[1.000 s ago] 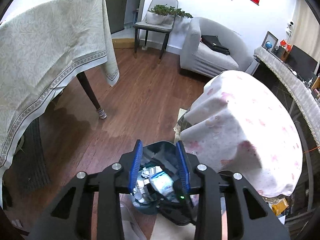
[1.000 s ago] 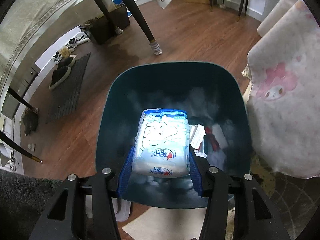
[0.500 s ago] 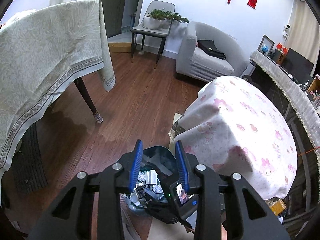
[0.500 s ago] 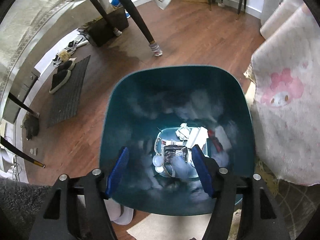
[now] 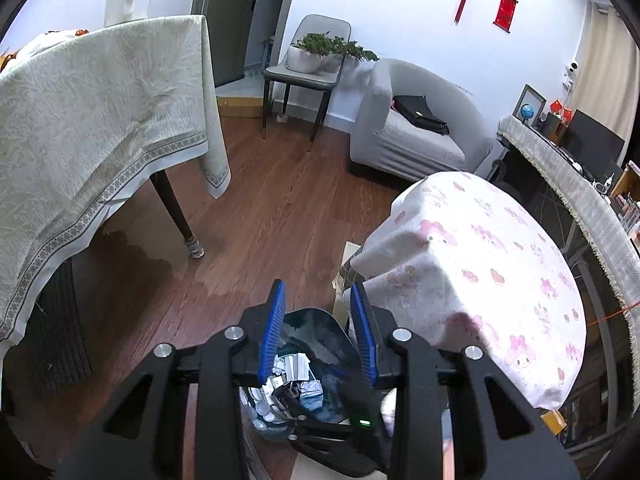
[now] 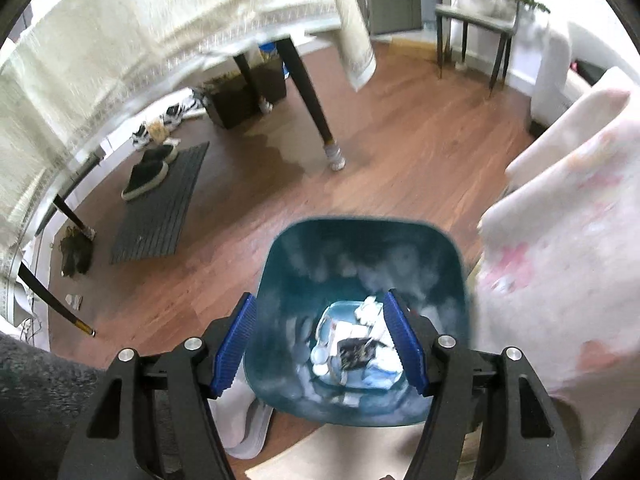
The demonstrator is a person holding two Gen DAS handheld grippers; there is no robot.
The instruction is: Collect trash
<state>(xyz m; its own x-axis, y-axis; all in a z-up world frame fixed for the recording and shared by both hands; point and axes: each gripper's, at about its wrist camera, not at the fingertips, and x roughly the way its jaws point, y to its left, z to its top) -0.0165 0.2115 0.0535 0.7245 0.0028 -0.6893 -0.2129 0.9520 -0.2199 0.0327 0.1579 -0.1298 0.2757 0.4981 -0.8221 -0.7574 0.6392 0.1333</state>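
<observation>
A dark teal trash bin (image 6: 360, 256) stands on the wood floor, with wrappers and crumpled packets (image 6: 356, 344) lying at its bottom. My right gripper (image 6: 320, 344) is wide open and empty, raised above the bin's mouth. My left gripper (image 5: 318, 324) is open and empty, high above the same bin (image 5: 316, 332), whose trash (image 5: 294, 380) shows between its fingers. The right gripper's black body (image 5: 352, 412) shows low in the left wrist view.
A table with a pale patterned cloth (image 5: 92, 128) and dark legs (image 6: 316, 116) stands to the left. A pink-printed cloth over furniture (image 5: 492, 264) sits close right of the bin. A mat with slippers (image 6: 160, 200), a chair (image 5: 308, 76) and a grey sofa (image 5: 412, 136) lie beyond.
My right gripper opened and dropped the blue-and-white tissue pack into the bin, then lifted up and away. My left gripper has also risen higher above the bin.
</observation>
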